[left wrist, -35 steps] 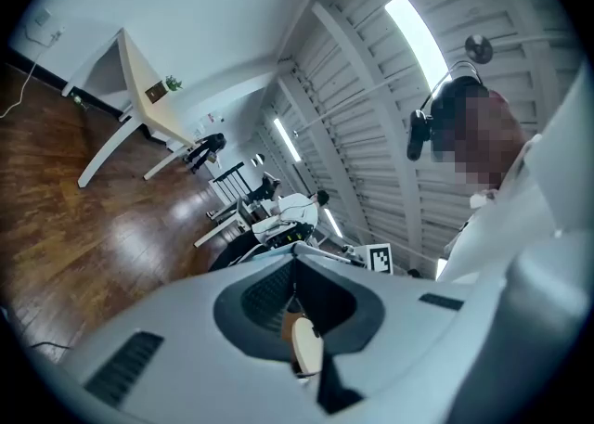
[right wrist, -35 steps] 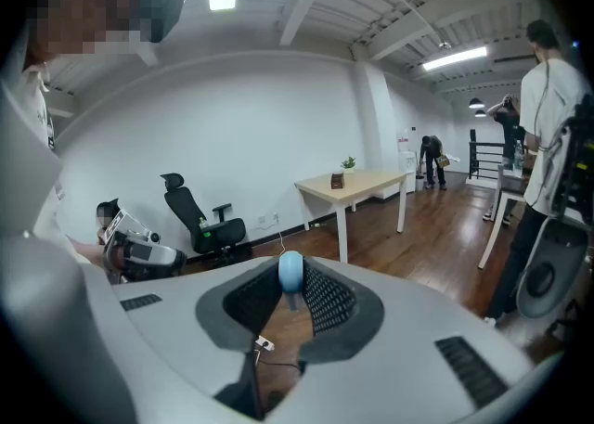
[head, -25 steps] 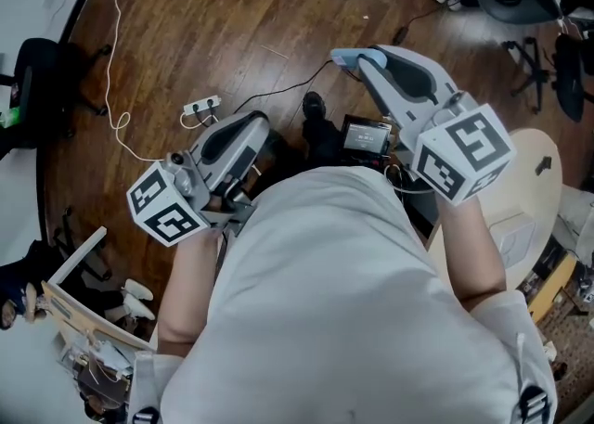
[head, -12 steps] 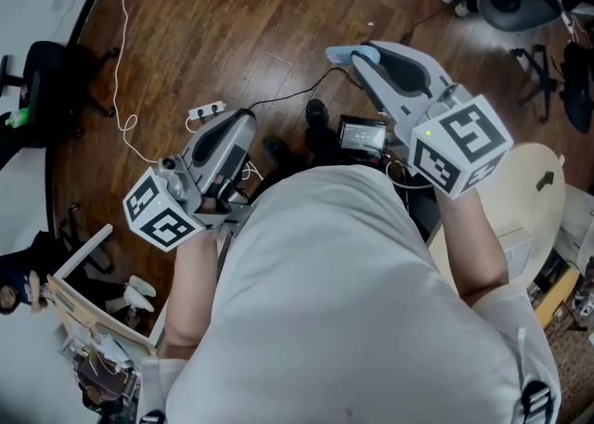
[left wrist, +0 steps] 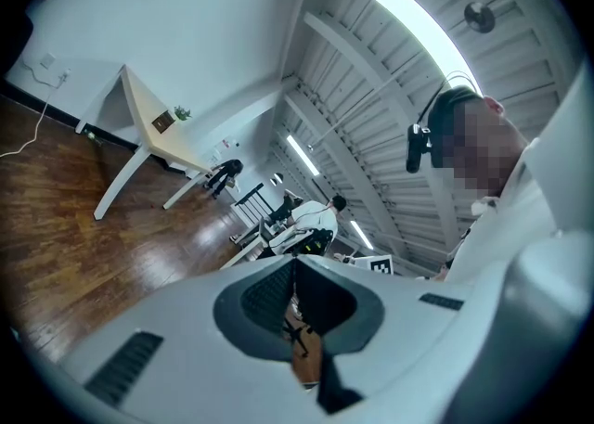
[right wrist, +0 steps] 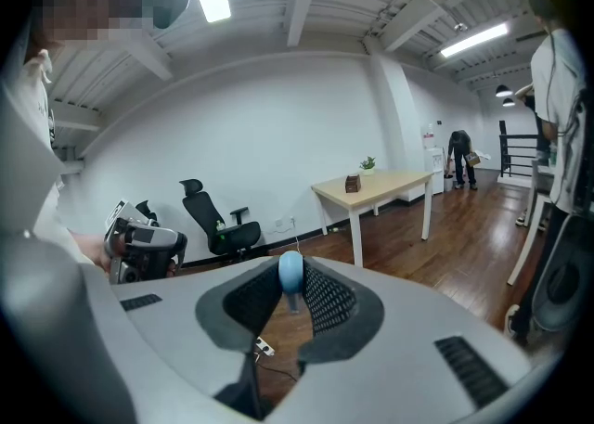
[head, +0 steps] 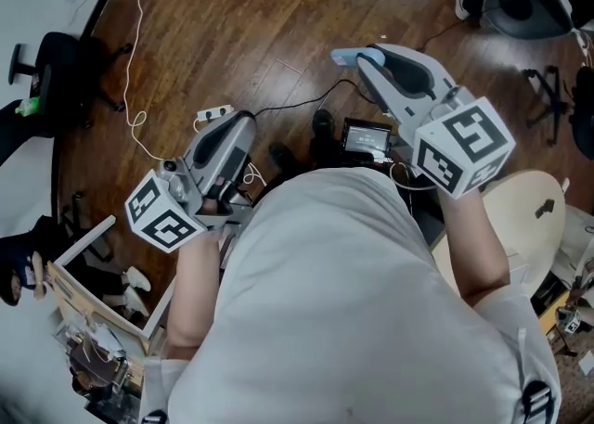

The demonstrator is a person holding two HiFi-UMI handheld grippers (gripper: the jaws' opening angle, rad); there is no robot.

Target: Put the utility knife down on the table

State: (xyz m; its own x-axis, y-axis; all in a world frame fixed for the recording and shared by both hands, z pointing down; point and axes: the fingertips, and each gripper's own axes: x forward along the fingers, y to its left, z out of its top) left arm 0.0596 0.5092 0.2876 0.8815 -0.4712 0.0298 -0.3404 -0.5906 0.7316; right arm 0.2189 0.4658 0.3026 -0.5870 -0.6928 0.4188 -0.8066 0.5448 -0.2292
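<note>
1. Right gripper (head: 367,57) stays clamped on the pale blue plastic utility knife (right wrist: 290,273); knife held in the air above the dark wood floor (head: 232,23)
2. Left gripper (left wrist: 295,264) jaws together, nothing between
3. Floor has slid beneath me this last second; I judge we're in transit; pale wooden table (right wrist: 390,186) well apart, knife not yet down

Wooden floor (head: 232,14) (white wall (right wrist: 278,125) beyond).

There are two of one kind: the left hand-held gripper (head: 243,123) and the right hand-held gripper (head: 364,58). There is one blue knife (right wrist: 290,272), one power strip (head: 213,113), one table (right wrist: 399,183) and one small plant (right wrist: 368,164).
</note>
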